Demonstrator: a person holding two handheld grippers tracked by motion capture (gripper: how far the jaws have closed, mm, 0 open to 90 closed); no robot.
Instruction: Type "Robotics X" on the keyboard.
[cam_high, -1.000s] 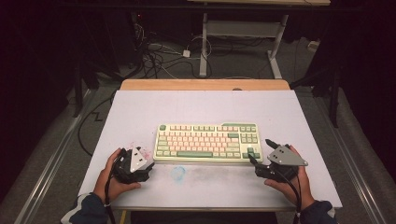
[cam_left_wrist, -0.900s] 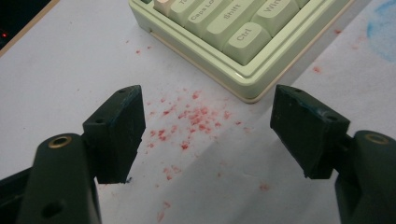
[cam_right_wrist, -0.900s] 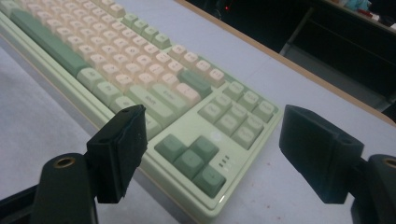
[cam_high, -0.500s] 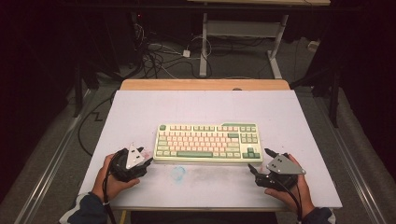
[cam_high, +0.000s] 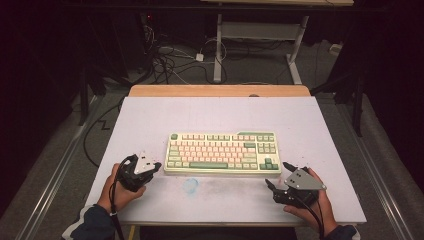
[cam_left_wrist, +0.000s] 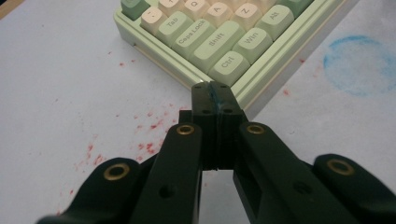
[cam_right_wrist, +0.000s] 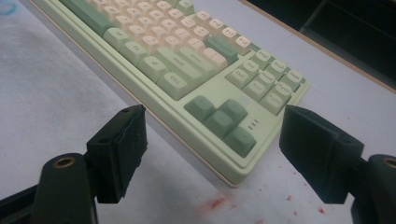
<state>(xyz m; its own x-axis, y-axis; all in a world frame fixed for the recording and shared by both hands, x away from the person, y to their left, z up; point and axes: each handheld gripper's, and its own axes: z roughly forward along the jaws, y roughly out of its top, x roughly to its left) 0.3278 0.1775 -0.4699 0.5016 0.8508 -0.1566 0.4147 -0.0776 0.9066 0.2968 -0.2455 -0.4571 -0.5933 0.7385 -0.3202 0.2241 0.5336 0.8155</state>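
Left gripper (cam_left_wrist: 215, 91) is sitting clenched, its jaws having just been closing with nothing between them, the two pads meeting right off the near-left corner of the mechanical keyboard (cam_high: 223, 152), beside the Ctrl key (cam_left_wrist: 228, 65). Right gripper (cam_right_wrist: 212, 154) is standing released, its pads spread wide and pointing at the keyboard's near-right corner, where the dark green arrow keys (cam_right_wrist: 219, 122) are sitting between the jaws' line of sight but clear of both pads. That pastel green-and-pink keyboard is lying flat near the middle of the white table cover (cam_high: 310, 125), its long axis running left to right across the person's front, so each hand is flanking one short end: in the high view the left gripper (cam_high: 137, 170) is resting just beside the left end and the right gripper (cam_high: 292, 182) is lying near the right end, slightly closer to the person. Judging from this, the coming move is turning on the right side, since those open jaws are facing the corner and are the readier pair. Nearer the person than the keyboard, a faint blue ring stain (cam_high: 190, 185) and scattered red specks (cam_left_wrist: 149, 147) are marking the cover.
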